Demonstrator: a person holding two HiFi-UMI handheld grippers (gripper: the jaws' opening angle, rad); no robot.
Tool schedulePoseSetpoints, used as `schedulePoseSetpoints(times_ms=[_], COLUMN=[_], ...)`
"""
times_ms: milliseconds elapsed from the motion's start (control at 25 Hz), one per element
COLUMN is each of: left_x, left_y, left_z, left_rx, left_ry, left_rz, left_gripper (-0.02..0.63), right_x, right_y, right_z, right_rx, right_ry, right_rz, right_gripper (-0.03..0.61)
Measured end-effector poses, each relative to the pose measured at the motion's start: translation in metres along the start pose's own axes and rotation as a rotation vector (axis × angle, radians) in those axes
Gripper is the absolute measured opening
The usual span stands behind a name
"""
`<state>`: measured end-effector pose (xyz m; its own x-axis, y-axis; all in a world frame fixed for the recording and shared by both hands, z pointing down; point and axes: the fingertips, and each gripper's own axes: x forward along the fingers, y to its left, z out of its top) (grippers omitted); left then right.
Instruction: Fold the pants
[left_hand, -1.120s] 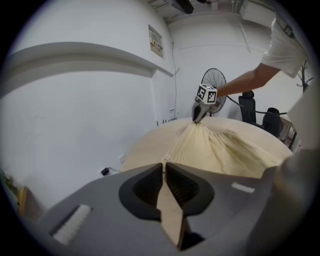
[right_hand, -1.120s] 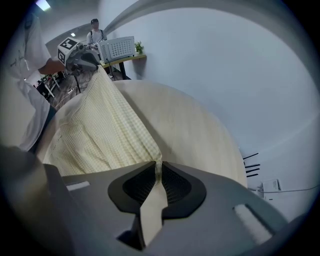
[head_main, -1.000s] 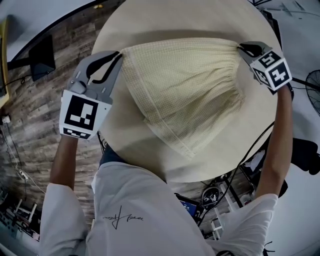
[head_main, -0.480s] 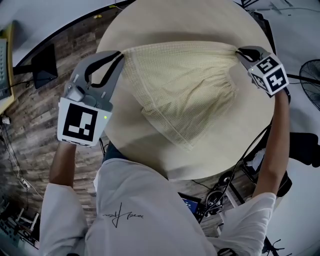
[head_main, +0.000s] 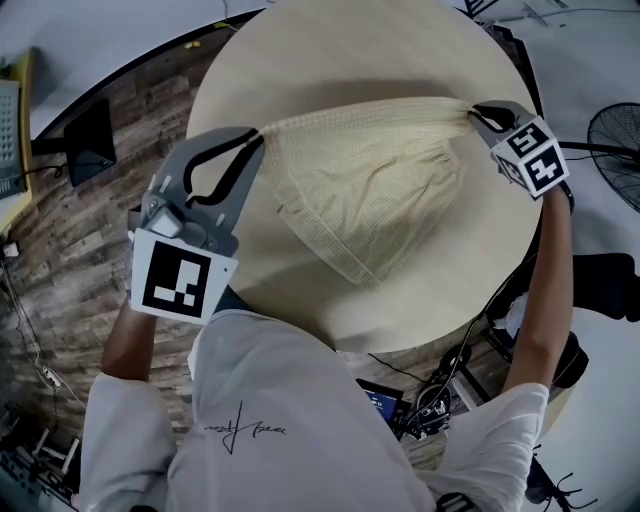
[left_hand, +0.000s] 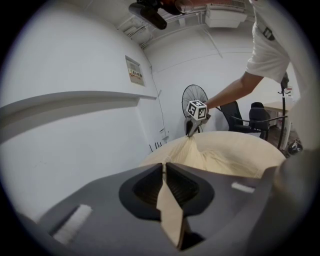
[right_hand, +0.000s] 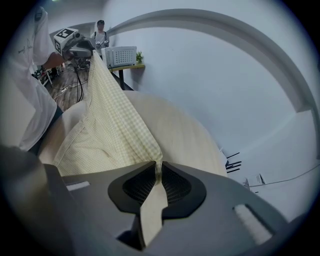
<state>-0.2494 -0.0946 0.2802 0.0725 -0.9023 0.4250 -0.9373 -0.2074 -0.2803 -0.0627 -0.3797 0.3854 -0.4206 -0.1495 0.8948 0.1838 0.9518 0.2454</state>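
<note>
Pale yellow checked pants (head_main: 370, 185) hang stretched between my two grippers above the round beige table (head_main: 330, 50). My left gripper (head_main: 258, 135) is shut on the cloth's left corner, and my right gripper (head_main: 470, 110) is shut on its right corner. The top edge runs taut between them while the lower part sags in a point onto the table. In the left gripper view the pants (left_hand: 210, 160) run from my left gripper (left_hand: 164, 170) to the far gripper. In the right gripper view the pants (right_hand: 110, 125) rise from my right gripper (right_hand: 159, 170).
Wood-plank floor (head_main: 60, 220) lies left of the table. A standing fan (head_main: 615, 140) is at the right, and cables and gear (head_main: 420, 400) sit under the table's near edge. Office chairs (left_hand: 245, 117) and a desk (right_hand: 122, 62) stand further off.
Both grippers have lifted with the pants between them. The cloth has drawn up and bunched narrower, with less of it resting on the table.
</note>
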Motion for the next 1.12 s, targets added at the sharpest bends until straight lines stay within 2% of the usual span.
schedulePoseSetpoints(times_ms=[280, 480, 800, 1120], left_x=[-0.012, -0.017, -0.011, 0.002], left_y=[-0.041, -0.073, -0.147, -0.223], left_z=[0.012, 0.019, 0.023, 0.018], left_rx=[0.033, 0.018, 0.005, 0.043], left_ry=[-0.012, -0.022, -0.031, -0.031], left_rz=[-0.059, -0.117, -0.284, -0.438], left_gripper=[0.081, 0.081, 0.081, 0.081], right_x=[-0.010, -0.010, -0.005, 0.007], right_y=[0.009, 0.011, 0.017, 0.024], right_z=[-0.019, -0.029, -0.051, -0.072], right_rx=[-0.010, -0.017, -0.021, -0.023], right_ry=[0.017, 0.021, 0.049, 0.071], right_rz=[-0.020, -0.056, -0.080, -0.087], right_gripper=[0.040, 0.040, 0.040, 0.040])
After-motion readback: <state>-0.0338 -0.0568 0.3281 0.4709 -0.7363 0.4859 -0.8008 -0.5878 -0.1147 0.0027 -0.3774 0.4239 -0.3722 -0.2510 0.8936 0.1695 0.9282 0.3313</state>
